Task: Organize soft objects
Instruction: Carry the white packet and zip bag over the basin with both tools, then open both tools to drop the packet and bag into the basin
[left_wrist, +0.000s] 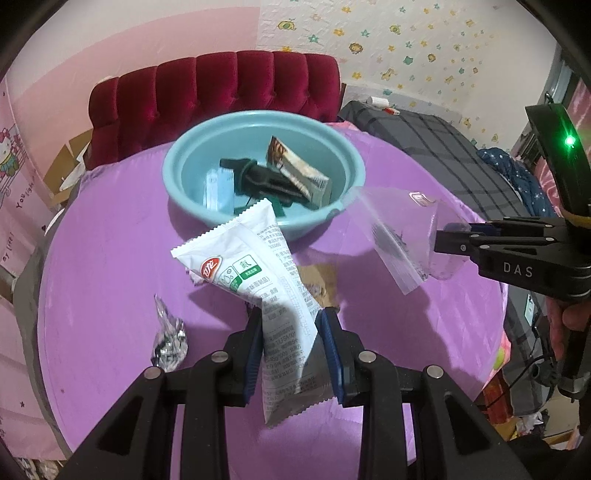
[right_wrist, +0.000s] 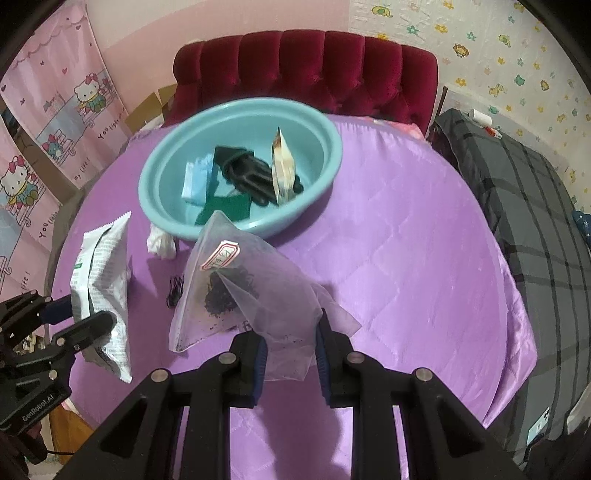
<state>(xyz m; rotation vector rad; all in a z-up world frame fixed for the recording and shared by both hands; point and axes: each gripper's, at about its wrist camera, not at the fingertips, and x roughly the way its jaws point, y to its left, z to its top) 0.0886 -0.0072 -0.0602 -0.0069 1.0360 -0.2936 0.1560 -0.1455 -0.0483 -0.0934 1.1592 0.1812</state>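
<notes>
My left gripper (left_wrist: 290, 325) is shut on a white snack packet (left_wrist: 255, 273) with green and red print, held above the purple table; it also shows in the right wrist view (right_wrist: 105, 284). My right gripper (right_wrist: 290, 334) is shut on a clear plastic bag (right_wrist: 236, 291) with dark bits and a red-edged label; the bag also shows in the left wrist view (left_wrist: 399, 229). A light blue basin (left_wrist: 192, 147) at the table's far side holds a black glove (left_wrist: 266, 181), a blue pack (left_wrist: 219, 188), a brown-and-white packet (left_wrist: 299, 170) and a green cloth (right_wrist: 229, 212).
A crumpled silver wrapper (left_wrist: 168, 339) lies on the round purple table (right_wrist: 406, 258) at the left. A white crumpled wrapper (right_wrist: 160, 242) and a small black hair tie (right_wrist: 175, 290) lie near the basin. A red tufted chair (right_wrist: 306, 66) stands behind the table, grey plaid bedding (right_wrist: 535, 206) to the right.
</notes>
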